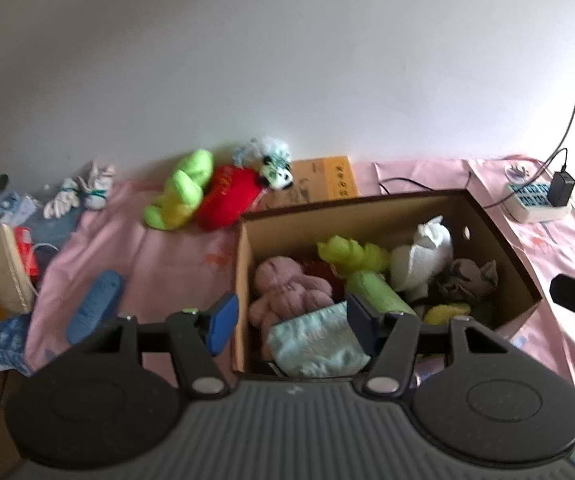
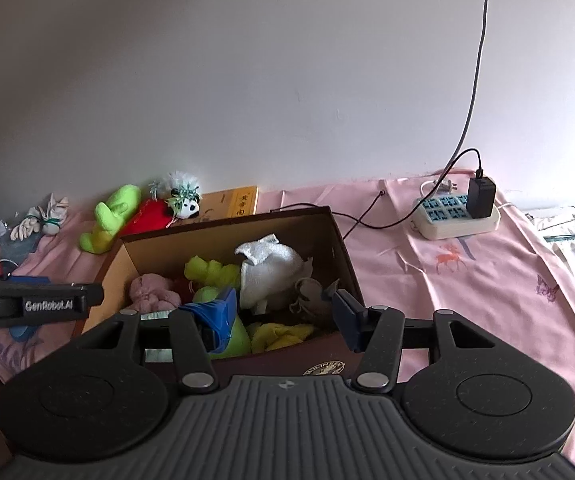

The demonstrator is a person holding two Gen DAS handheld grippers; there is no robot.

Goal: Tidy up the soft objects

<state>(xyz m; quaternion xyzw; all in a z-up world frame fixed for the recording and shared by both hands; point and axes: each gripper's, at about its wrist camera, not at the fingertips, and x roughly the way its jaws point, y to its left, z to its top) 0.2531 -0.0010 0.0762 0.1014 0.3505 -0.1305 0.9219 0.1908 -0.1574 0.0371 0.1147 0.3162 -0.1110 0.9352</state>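
An open cardboard box (image 1: 495, 240) (image 2: 343, 252) on the pink cloth holds several soft things: a pink plush (image 1: 283, 292) (image 2: 153, 294), a pale blue cloth (image 1: 315, 340), a yellow-green toy (image 1: 351, 258) (image 2: 209, 272), a white cloth (image 1: 423, 256) (image 2: 267, 272), a grey-brown toy (image 1: 467, 280). A green plush (image 1: 179, 192) (image 2: 109, 216), a red plush (image 1: 227, 196) (image 2: 149, 214) and a small panda (image 1: 277, 172) (image 2: 185, 206) lie behind the box by the wall. My left gripper (image 1: 289, 318) is open and empty over the box's near left wall. My right gripper (image 2: 283, 318) is open and empty over the box's front.
A yellow book (image 1: 327, 178) lies behind the box. A power strip with charger and cables (image 2: 457, 214) sits at the right. Socks (image 1: 81, 192), a blue slipper (image 1: 93, 306) and clutter lie at the left. The left gripper's body (image 2: 27, 306) shows in the right wrist view.
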